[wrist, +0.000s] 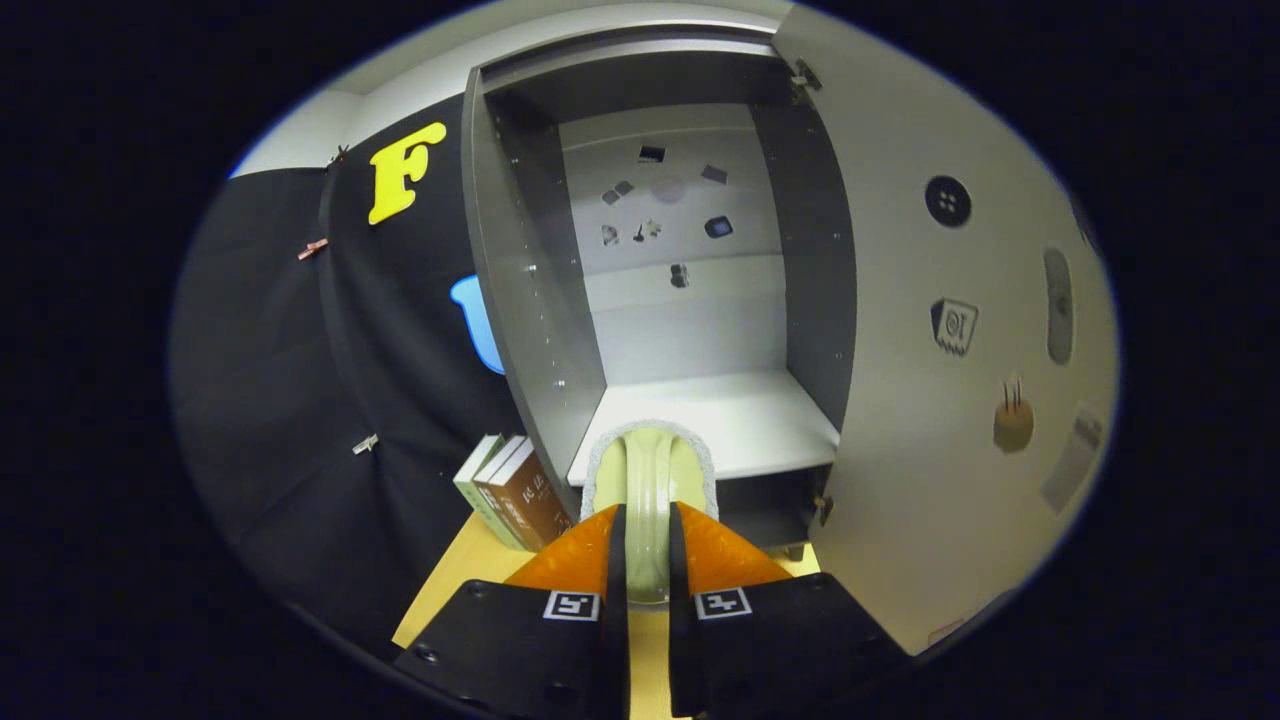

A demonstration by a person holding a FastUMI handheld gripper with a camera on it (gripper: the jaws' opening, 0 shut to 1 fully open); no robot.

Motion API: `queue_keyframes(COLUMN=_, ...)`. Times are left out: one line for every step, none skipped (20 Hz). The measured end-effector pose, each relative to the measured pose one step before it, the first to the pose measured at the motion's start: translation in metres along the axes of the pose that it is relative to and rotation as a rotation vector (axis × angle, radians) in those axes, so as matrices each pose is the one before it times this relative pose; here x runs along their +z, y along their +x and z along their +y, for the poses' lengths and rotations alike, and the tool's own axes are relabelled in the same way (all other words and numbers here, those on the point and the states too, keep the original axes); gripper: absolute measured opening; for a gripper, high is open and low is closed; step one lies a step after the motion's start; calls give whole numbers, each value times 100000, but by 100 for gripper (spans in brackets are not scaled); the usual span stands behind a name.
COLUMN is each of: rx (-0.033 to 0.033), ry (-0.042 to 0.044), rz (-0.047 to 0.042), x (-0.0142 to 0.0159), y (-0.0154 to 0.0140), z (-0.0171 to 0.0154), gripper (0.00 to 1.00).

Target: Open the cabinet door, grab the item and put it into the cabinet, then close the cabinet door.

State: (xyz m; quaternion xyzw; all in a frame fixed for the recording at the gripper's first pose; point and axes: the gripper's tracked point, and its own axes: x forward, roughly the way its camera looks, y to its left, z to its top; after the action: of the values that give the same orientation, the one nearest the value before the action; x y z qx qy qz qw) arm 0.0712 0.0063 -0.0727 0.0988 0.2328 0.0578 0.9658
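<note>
Plainly, the gripper [647, 540] was clenched on a pale green brush-like item [650, 480], both orange fingers [575, 560] pressing its narrow handle from either side. Its long axis ran straight ahead along the fingers, the wider head with a fuzzy white rim pointing forward at the front edge of the cabinet [520, 300] shelf [740, 420]. The cabinet door [940, 400] stood swung open on the right. Several books [510, 490] leaned beside the cabinet on the wooden table [450, 590].

Even indoor light, bright cabinet shelf [720, 415], shadowed upper interior, sharp centre, strong fisheye bending at edges
</note>
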Motion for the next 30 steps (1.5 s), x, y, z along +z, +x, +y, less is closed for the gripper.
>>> queue_keyframes(rx=76, ry=934, rz=-883, x=1179, y=421, z=212, gripper=20)
queue_keyframes(rx=-216, ry=411, rz=-595, x=1068, y=643, z=147, gripper=20)
queue_keyframes(rx=-634, ry=160, rz=-1231, x=976, y=614, z=-65, gripper=20)
queue_keyframes(rx=-603, ry=169, rz=-615, x=823, y=641, z=-119, gripper=20)
queue_keyframes(rx=-384, ry=570, rz=-842, x=640, y=606, z=56, gripper=20)
queue_keyframes(rx=-602, ry=835, rz=-714, x=667, y=561, z=-109, gripper=20)
queue_keyframes(rx=-479, ry=829, rz=-355, x=593, y=671, z=6, gripper=20)
queue_keyframes(rx=-446, ry=1173, rz=-739, x=471, y=708, z=-69, gripper=20)
queue_keyframes(rx=-265, ry=1154, rz=-537, x=542, y=532, z=-25, gripper=20)
queue_keyframes(rx=-626, ry=112, rz=-286, x=301, y=751, z=-126, gripper=19)
queue_keyframes(rx=-1086, ry=-606, rz=-214, x=-46, y=801, z=-354, gripper=19)
queue_keyframes(rx=-1044, ry=-702, rz=-252, x=184, y=1027, z=-311, gripper=19)
queue_keyframes(rx=-648, ry=-355, rz=158, x=176, y=1027, z=-74, gripper=20)
queue_keyframes(rx=-838, ry=-715, rz=251, x=61, y=1319, z=-146, gripper=20)
queue_keyframes(rx=-1293, ry=-1535, rz=1004, x=-282, y=1161, z=-357, gripper=19)
queue_keyframes(rx=-1068, ry=-2152, rz=1553, x=-465, y=1286, z=-301, gripper=19)
queue_keyframes(rx=-1474, ry=-1557, rz=1868, x=-702, y=1132, z=-285, gripper=20)
queue_keyframes(rx=-1015, ry=-1228, rz=1535, x=-377, y=1227, z=-217, gripper=19)
queue_keyframes(rx=-1985, ry=-1585, rz=1121, x=-313, y=1282, z=-544, gripper=20)
queue_keyframes(rx=-1014, ry=-930, rz=892, x=-433, y=1386, z=-331, gripper=20)
queue_keyframes(rx=-1059, ry=-584, rz=1162, x=-429, y=1206, z=-146, gripper=20)
queue_keyframes(rx=-827, ry=-550, rz=1045, x=-378, y=1235, z=-114, gripper=20)
queue_keyframes(rx=-994, ry=-511, rz=1066, x=-377, y=1013, z=-285, gripper=19)
queue_keyframes(rx=-835, ry=-569, rz=1309, x=-404, y=1068, z=-207, gripper=20)
queue_keyframes(rx=-327, ry=-4, rz=1519, x=-468, y=906, z=24, gripper=20)
queue_keyframes(rx=-335, ry=207, rz=1539, x=-340, y=881, z=-39, gripper=20)
queue_keyframes(rx=-517, ry=-130, rz=1040, x=-331, y=758, z=-70, gripper=20)
queue_keyframes(rx=-553, ry=-45, rz=1274, x=-348, y=730, z=-95, gripper=20)
queue_keyframes(rx=-322, ry=320, rz=1530, x=-369, y=612, z=-25, gripper=20)
queue_keyframes(rx=606, ry=624, rz=1877, x=-396, y=579, z=110, gripper=20)
